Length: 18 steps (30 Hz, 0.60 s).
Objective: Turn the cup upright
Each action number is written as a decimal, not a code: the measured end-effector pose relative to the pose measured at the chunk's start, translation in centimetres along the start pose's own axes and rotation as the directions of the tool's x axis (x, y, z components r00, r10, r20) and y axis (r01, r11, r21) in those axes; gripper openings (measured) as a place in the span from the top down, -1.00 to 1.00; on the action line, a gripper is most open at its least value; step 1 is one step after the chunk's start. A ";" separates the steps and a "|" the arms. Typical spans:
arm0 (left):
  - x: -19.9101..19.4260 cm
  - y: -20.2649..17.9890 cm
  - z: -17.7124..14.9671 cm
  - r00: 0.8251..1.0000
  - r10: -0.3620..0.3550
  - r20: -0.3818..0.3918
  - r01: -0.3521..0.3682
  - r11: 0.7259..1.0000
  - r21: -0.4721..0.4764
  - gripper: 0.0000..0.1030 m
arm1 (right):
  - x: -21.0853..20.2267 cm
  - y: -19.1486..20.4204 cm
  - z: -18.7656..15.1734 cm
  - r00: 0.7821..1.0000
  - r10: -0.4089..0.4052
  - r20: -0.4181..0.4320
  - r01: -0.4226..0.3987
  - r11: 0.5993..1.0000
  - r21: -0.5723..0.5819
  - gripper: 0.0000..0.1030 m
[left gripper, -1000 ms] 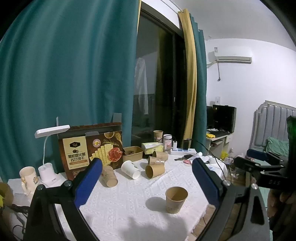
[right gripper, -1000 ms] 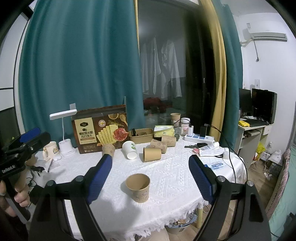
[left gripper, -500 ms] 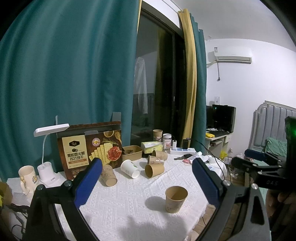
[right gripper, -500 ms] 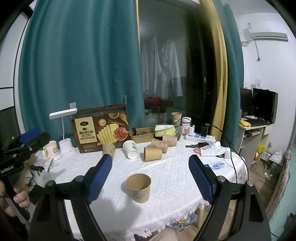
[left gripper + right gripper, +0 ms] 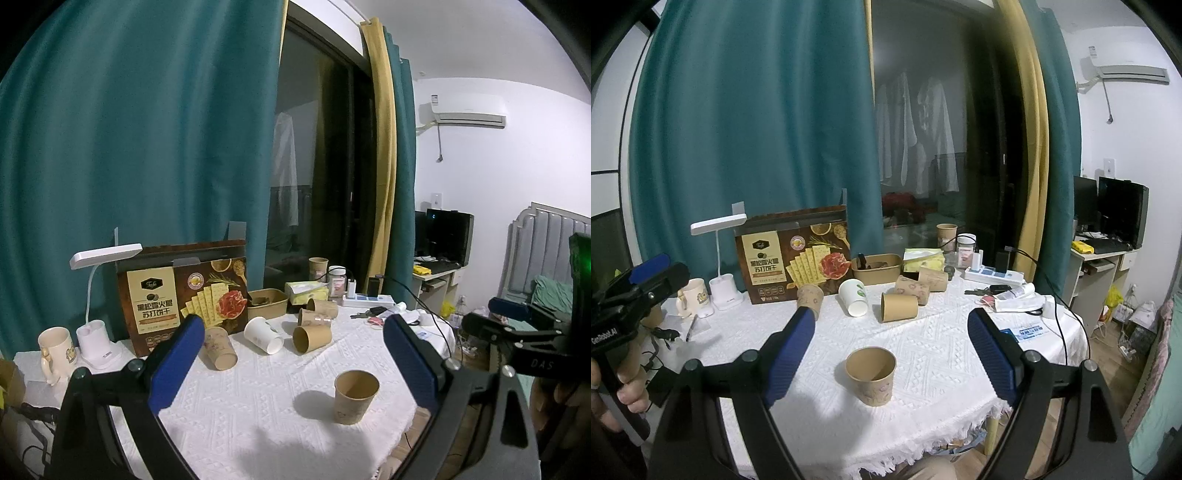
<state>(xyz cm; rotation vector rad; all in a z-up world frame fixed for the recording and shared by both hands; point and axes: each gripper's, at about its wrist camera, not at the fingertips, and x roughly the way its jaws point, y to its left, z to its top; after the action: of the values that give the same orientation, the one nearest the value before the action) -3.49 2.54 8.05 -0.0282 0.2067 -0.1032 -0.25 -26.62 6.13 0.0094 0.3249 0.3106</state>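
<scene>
Nothing has shifted since the earlier frames. Left gripper (image 5: 293, 363) and right gripper (image 5: 891, 360) both stand wide apart, holding and touching nothing. An upright brown cup (image 5: 871, 374) sits near the table's (image 5: 960, 391) front edge (bare cloth all round); several other cups (image 5: 899, 306) lie tipped further back.

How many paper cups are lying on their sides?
5, in a row before the cracker box: patterned cup, white cup, plain brown cup, then two patterned cups behind it.
</scene>
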 end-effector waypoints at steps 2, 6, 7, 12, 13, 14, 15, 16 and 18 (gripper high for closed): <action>0.0 0.0 0.0 1.000 -0.003 -0.002 0.003 1.000 -0.001 -0.89 | 0.0 0.0 0.0 1.000 -0.001 0.000 0.001 1.000 0.001 -0.61; -0.1 -0.1 0.0 1.000 -0.011 -0.005 0.011 1.000 0.000 -0.89 | 0.0 0.0 0.0 1.000 0.001 -0.001 -0.001 1.000 0.000 -0.61; -0.2 -0.1 0.0 1.000 -0.013 -0.005 0.013 1.000 0.000 -0.89 | 0.0 0.0 0.0 1.000 0.001 -0.002 -0.001 1.000 0.000 -0.61; -0.3 -0.2 0.0 1.000 -0.018 -0.006 0.018 1.000 0.000 -0.89 | 0.0 0.0 0.0 1.000 0.001 0.000 -0.001 1.000 0.000 -0.61; -0.3 -0.3 0.0 1.000 -0.018 -0.006 0.018 1.000 0.000 -0.89 | 0.0 0.0 0.0 1.000 0.002 -0.001 -0.002 1.000 0.000 -0.61; -0.4 -0.3 0.0 1.000 -0.018 -0.007 0.018 1.000 0.001 -0.89 | 0.0 0.0 0.0 1.000 0.003 -0.001 -0.003 1.000 0.000 -0.61; -0.4 -0.3 0.0 1.000 -0.018 -0.006 0.018 1.000 0.001 -0.89 | 0.0 0.0 0.0 1.000 0.002 0.000 -0.002 1.000 -0.001 -0.61; -0.4 -0.4 0.0 1.000 -0.018 -0.006 0.018 1.000 0.001 -0.89 | 0.0 0.0 0.0 1.000 0.001 0.001 -0.001 1.000 -0.001 -0.61; -0.4 -0.4 0.0 1.000 -0.018 -0.006 0.018 1.000 0.001 -0.89 | 0.0 0.0 0.0 1.000 0.002 -0.001 -0.002 1.000 0.000 -0.61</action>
<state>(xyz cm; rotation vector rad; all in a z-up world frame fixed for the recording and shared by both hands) -3.89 2.23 8.14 -0.0287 0.2126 -0.1209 -0.24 -26.64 6.12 0.0100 0.3257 0.3123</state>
